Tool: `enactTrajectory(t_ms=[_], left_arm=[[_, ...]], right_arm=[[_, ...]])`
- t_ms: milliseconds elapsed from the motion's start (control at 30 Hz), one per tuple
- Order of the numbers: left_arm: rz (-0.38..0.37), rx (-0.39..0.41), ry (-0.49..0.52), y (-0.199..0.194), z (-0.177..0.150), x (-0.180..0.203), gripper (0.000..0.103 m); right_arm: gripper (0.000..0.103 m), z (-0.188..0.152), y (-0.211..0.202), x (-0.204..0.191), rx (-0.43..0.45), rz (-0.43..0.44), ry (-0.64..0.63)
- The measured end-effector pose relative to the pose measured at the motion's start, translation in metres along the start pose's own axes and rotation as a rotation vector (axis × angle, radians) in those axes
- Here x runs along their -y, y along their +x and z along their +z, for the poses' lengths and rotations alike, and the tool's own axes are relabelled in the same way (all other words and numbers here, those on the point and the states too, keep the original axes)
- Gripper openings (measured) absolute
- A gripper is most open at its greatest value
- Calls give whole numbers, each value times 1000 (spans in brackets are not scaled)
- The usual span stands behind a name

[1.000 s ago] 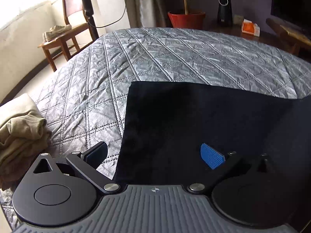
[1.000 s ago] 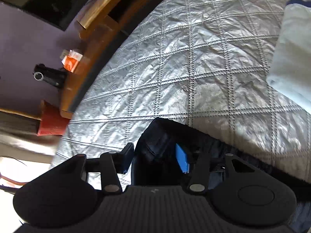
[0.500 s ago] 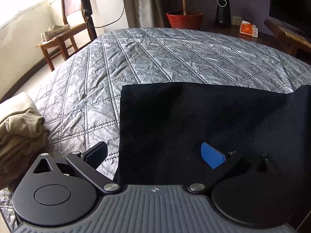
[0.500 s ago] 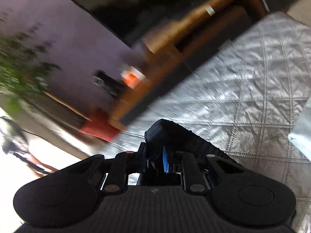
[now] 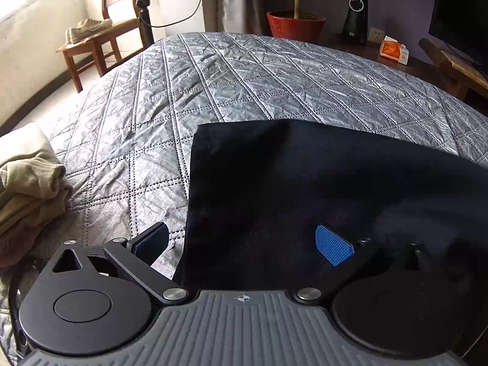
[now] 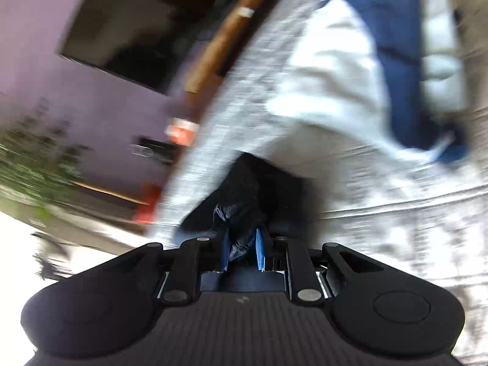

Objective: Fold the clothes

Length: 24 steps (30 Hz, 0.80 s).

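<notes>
Garment: black cloth (image 5: 305, 183) lies flat on grey quilt (image 5: 244, 76); I judge it soft, limp, light.
Left gripper (image 5: 244, 244): jaws spread above its near edge.
Right gripper (image 6: 242, 251): pinching a bunched corner.
Hold: corners, edges.

- Black garment (image 5: 305, 189): dark woven cloth, spread flat on the quilted grey bed (image 5: 244, 85), left edge straight, near left corner squared
- Its other end (image 6: 241, 201): bunched, lifted, pinched between blue pads (image 6: 260, 248)
</notes>
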State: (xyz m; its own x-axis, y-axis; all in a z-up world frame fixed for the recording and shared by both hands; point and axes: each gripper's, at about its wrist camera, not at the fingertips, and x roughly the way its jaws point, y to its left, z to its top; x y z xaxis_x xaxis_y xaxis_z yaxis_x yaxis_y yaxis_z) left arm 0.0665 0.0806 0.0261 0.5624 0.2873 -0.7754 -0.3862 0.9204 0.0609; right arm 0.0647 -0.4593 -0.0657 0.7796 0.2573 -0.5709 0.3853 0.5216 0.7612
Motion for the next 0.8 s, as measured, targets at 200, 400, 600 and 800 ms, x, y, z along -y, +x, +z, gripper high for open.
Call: enactTrajectory(t_ms=[200, 400, 600, 800], left_arm=[[-98, 41, 97, -25, -5, -3, 103], [-236, 137, 375, -85, -40, -2, 103], [-208, 206, 662, -112, -79, 3, 102], [-266, 227, 852, -117, -100, 24, 102]], right_arm=[[16, -2, 12, -22, -10, -116, -86], [15, -5, 29, -29, -55, -170, -133], [15, -9, 31, -35, -74, -179, -207], [15, -8, 30, -40, -81, -189, -253]])
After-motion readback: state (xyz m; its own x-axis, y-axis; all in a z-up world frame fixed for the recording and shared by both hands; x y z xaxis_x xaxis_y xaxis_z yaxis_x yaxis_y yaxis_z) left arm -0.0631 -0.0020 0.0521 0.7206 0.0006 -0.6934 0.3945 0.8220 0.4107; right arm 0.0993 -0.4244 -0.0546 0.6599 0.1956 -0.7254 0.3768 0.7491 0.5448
